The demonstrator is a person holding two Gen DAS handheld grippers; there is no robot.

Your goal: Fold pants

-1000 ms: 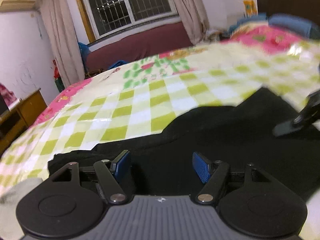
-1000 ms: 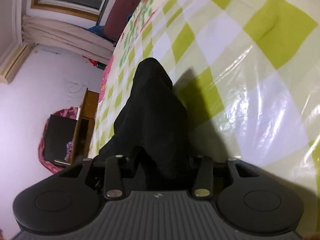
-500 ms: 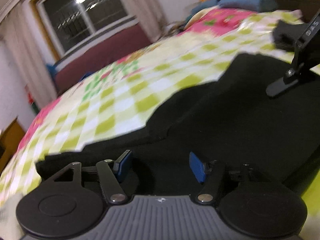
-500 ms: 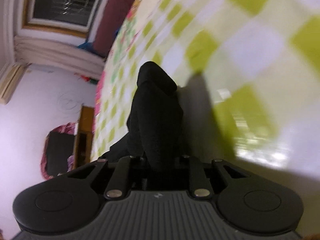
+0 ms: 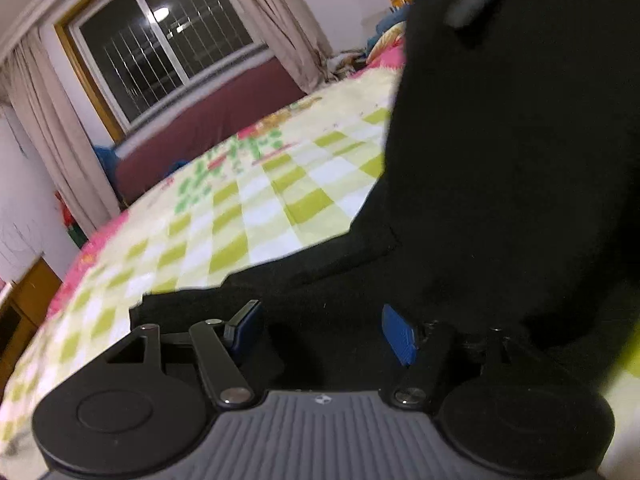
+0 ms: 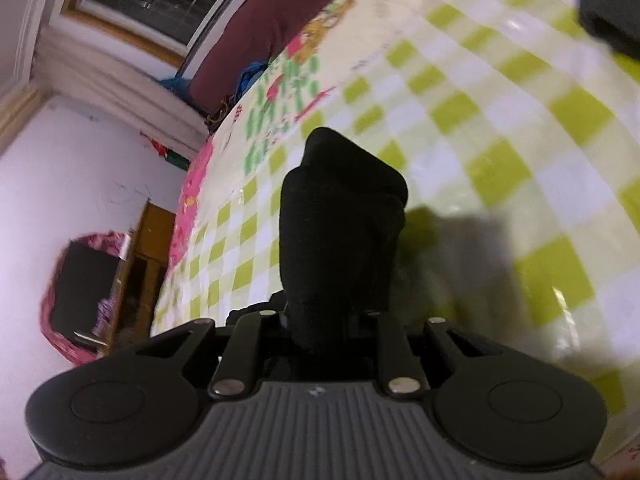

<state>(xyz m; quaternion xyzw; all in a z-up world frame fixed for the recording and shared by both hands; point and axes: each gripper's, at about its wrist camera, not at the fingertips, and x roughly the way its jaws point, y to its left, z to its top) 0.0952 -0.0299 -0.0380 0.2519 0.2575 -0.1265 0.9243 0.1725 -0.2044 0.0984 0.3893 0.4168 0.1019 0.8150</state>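
While my right gripper (image 6: pixel 332 320) is clamped on a bunched fold of the black pants (image 6: pixel 340 232), that fold stands up from between its jaws through the centre of the right wrist frame, casting a shadow to the right on the bed (image 6: pixel 520 128). The bed's cover is a glossy green-and-white check, with a pink floral border at centre left.

My left gripper (image 5: pixel 320 336) has its jaws apart; the blue pads (image 5: pixel 396 336) show at lower centre with a clear gap between them, nothing gripped. Black cloth of the pants (image 5: pixel 500 180) lies directly beneath and ahead of them, spread flat across the lower frame, and a large raised mass of the same cloth fills the right half up to the top edge. A dark, blurred object sits at the upper right against this cloth; I cannot identify it.

Background, left wrist view: window (image 5: pixel 160 48) at upper left, curtains (image 5: pixel 40 128) on either side, wooden cabinet (image 5: pixel 24 304) at left edge.
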